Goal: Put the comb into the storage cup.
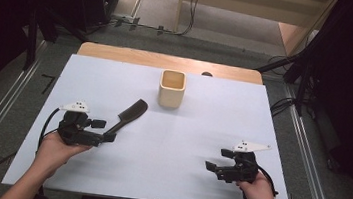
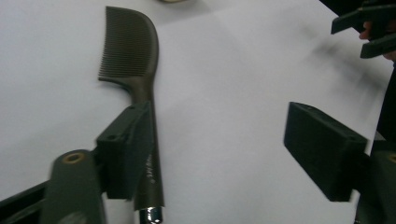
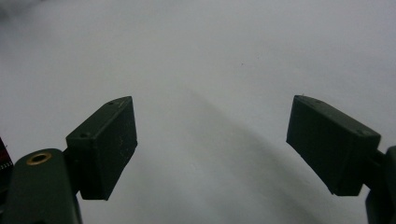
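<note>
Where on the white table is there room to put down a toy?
The big bare patch lies between the left gripper and the right gripper, nearer than the cup. The far corners beside the cup are free too. It is crowded around the comb, by the left gripper.

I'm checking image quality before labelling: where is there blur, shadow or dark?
High view: white table evenly lit, surroundings dark. Left gripper view: comb teeth sharp, the near left gripper blurred. Right gripper view: soft, a faint grey shadow between the right gripper jaws.
</note>
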Demonstrator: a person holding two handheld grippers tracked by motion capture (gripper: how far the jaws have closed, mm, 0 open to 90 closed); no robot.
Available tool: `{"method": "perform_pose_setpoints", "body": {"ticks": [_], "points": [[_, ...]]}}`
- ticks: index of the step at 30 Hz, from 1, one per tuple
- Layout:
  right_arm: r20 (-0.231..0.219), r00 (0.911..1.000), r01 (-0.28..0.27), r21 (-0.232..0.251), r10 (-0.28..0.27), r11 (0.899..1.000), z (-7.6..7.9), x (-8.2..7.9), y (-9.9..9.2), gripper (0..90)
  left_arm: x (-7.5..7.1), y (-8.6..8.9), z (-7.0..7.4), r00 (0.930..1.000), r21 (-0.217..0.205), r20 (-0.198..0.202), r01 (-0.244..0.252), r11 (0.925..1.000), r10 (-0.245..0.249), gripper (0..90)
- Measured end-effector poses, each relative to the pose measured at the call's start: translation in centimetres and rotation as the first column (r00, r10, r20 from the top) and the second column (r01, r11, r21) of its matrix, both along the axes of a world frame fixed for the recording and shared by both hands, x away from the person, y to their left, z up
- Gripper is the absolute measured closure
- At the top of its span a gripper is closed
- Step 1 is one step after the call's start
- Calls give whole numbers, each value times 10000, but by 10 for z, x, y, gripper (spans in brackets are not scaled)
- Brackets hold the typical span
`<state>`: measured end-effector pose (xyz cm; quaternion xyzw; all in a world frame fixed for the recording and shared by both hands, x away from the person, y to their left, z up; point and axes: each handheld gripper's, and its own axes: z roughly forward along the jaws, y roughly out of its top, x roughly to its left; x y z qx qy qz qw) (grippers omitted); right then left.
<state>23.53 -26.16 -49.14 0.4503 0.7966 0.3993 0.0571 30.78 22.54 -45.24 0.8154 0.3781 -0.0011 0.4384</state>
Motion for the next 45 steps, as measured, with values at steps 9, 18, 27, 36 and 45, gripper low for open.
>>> {"method": "perform_pose_setpoints", "body": {"ticks": [9,18,27,36,45], "points": [[15,10000,8,35,-8,10000,0,0,0,146,13,1,0,9968,579,389,-727,9957,705,297],[28,10000,6,14,-6,10000,0,0,-1,146,15,-3,-7,9960,1031,99,-895,9906,890,249],[23,10000,-8,29,7,10000,0,0,-1,146,12,-5,-13,9960,1280,29,-893,9877,896,254],[-1,10000,-4,19,4,10000,0,-1,0,145,7,-6,-24,9967,1597,-131,-770,9842,801,283],[-6,10000,-18,7,18,10000,0,-1,0,145,6,-9,-34,9973,2042,-291,-602,9771,675,283]]}}
